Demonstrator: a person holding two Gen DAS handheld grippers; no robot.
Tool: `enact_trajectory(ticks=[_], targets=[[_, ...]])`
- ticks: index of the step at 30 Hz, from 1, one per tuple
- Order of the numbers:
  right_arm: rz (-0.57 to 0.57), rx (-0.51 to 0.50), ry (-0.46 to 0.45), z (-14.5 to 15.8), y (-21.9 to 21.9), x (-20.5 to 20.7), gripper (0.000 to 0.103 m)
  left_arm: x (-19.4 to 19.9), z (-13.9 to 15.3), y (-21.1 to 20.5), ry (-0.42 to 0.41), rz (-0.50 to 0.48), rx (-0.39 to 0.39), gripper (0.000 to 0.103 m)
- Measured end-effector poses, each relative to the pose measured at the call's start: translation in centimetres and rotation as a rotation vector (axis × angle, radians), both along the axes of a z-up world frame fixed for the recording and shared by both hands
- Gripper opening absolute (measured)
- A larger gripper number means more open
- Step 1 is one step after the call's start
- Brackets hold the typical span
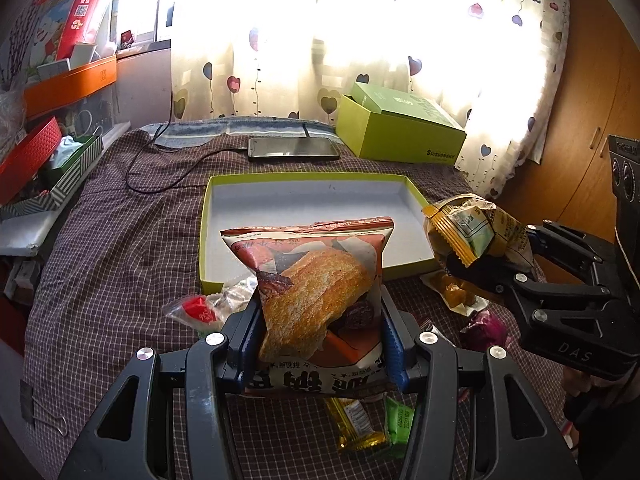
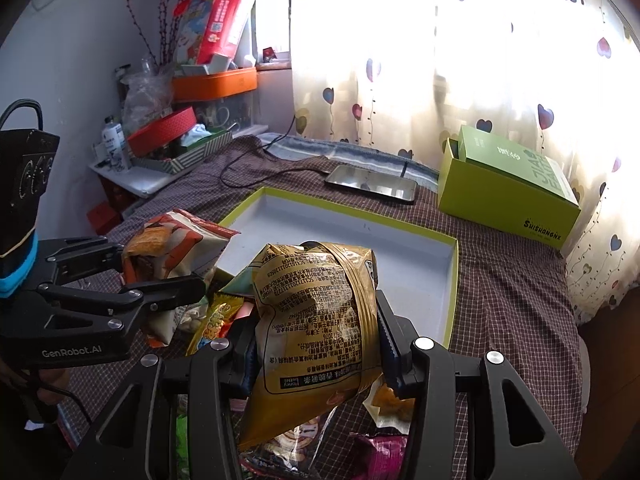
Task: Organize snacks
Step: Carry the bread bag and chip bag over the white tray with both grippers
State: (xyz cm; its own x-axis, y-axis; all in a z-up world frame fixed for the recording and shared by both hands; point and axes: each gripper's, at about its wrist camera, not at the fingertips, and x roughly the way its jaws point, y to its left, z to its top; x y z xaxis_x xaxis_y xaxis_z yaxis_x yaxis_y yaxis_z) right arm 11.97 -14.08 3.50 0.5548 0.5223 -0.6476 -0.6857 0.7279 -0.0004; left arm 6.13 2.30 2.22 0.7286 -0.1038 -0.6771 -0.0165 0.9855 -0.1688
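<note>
Each gripper is clamped on one packet, lifted off the bed, likely so both can go into the empty tray point(image 1: 206, 236) at 12 o'clock: the left gripper point(image 1: 320, 344) squeezes the bread bag point(image 1: 316, 292), the right gripper point(image 2: 316, 356) the gold bag point(image 2: 320, 320). I count two bags held and one tray. At least six loose snacks point(image 1: 360, 424) lie on the bed, near 6 o'clock under the grippers.

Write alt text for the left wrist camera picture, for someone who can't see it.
The left gripper holds a red and white snack bag upright above a checked cloth, with an empty green-rimmed tray just behind it. At the right, the right gripper holds a yellow snack packet near the tray's corner. More snacks lie loose on the cloth below.
</note>
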Motion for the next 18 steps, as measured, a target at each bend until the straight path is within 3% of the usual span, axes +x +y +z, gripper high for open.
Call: enact_trajectory(ticks=[18], targets=[[-0.028,-0.087,0.067,-2.7,3.1,7.3,0.047,7.5,-0.1,0.8,0.049,-0.016,0.032,0.052]])
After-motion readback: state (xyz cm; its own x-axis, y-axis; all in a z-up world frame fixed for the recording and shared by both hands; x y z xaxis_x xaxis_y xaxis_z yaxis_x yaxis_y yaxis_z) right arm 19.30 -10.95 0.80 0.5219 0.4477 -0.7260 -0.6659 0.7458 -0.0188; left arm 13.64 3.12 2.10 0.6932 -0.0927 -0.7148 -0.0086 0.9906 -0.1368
